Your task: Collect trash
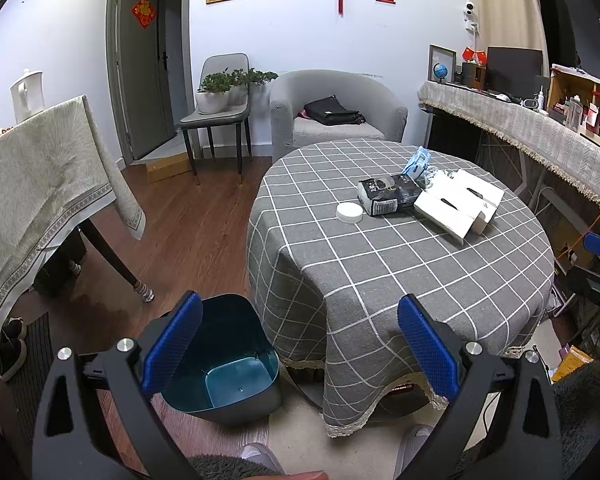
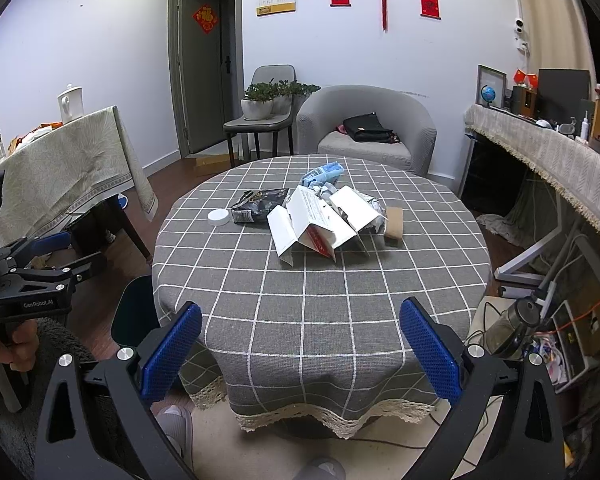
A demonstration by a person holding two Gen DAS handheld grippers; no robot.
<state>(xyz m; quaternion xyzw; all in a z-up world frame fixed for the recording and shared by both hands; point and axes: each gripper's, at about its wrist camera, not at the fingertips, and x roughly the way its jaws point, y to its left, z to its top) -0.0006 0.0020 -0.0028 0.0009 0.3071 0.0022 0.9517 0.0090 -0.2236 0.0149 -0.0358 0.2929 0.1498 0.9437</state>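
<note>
Trash lies on the round table with the grey checked cloth: a white lid, a black crumpled bag, white flattened cartons, a blue wrapper and a cardboard tube. In the left wrist view the lid, the bag, the cartons and the blue wrapper show too. A dark blue bin stands empty on the floor left of the table. My left gripper is open above the bin and table edge. My right gripper is open before the table's near edge, empty.
A second table with a beige cloth stands at left. A grey armchair with a black bag and a chair with plants stand behind. A cloth-covered counter runs along the right. Cables and a kettle lie on the floor at right.
</note>
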